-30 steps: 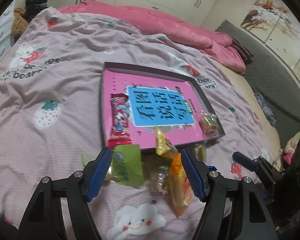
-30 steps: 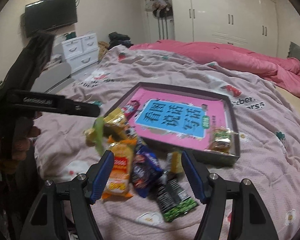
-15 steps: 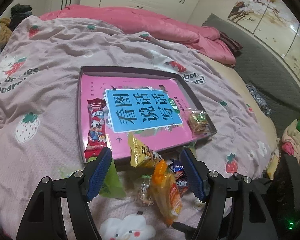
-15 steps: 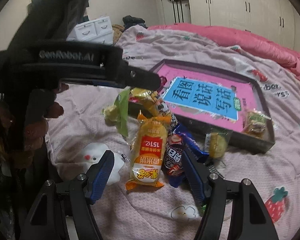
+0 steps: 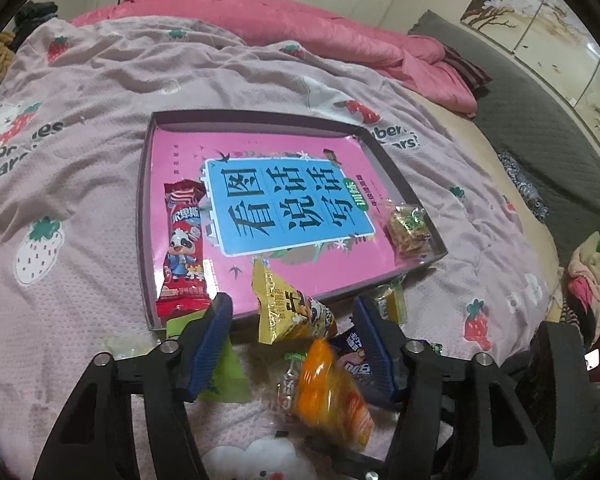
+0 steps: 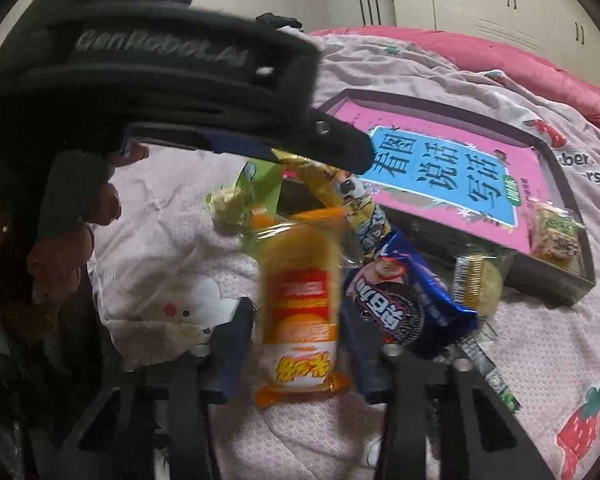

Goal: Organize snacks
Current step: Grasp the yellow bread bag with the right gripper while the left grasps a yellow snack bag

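Observation:
A dark tray [image 5: 260, 116] with a pink and blue book lies on the bed. In it are a red snack bar [image 5: 182, 248] and a small green-brown pack [image 5: 408, 228]. Loose snacks are heaped at its near edge. My left gripper [image 5: 292, 322] hangs over the heap, jaws closing, with a yellow pack [image 5: 288, 312] between them and the pads clear of it. My right gripper [image 6: 298, 344] is shut on an orange pack [image 6: 300, 300], which is blurred. A blue cookie pack [image 6: 400, 300] and a pale cake pack [image 6: 478, 284] lie beside it on the right.
A green wrapper [image 5: 224, 372] lies left of the heap. The black body of the left gripper [image 6: 180, 80] and a person's hand [image 6: 80, 220] fill the upper left of the right wrist view. A pink quilt [image 5: 300, 28] lies behind the tray. Clothes [image 5: 592, 272] are piled at the right.
My right gripper has dropped onto the heap and shut on the orange pack. My left gripper has come in toward the yellow pack and its jaws have narrowed.

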The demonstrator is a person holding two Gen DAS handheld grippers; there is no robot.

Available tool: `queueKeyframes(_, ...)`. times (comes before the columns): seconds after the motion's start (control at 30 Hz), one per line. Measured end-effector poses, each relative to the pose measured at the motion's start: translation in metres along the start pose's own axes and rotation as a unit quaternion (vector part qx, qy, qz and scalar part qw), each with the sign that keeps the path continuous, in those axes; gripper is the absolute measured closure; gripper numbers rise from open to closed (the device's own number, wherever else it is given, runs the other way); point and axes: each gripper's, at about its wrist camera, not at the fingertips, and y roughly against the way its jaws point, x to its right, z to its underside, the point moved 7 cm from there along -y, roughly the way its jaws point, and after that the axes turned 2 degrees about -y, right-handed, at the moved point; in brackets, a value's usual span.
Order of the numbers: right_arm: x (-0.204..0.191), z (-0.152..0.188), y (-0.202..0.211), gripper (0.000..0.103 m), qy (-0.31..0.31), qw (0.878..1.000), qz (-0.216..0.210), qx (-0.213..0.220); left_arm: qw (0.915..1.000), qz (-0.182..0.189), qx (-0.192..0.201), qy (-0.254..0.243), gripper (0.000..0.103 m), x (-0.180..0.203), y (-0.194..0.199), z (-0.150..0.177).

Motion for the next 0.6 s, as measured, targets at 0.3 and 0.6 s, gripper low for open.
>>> queueKeyframes(0.3, 0.006, 0.000, 0.006, 0.067, -0.009, 1.000, -0.009, 0.007, 0.9995, 0.017, -0.026, 0.011, 0.075, -0.002, -0.019, 0.003)
queueKeyframes(0.6, 0.009, -0.004, 0.024, 0.067, -0.012, 1.000, -0.007, 0.027, 0.9990, 0.044, -0.005, 0.006, 0.088, 0.005, -0.013, -0.002)
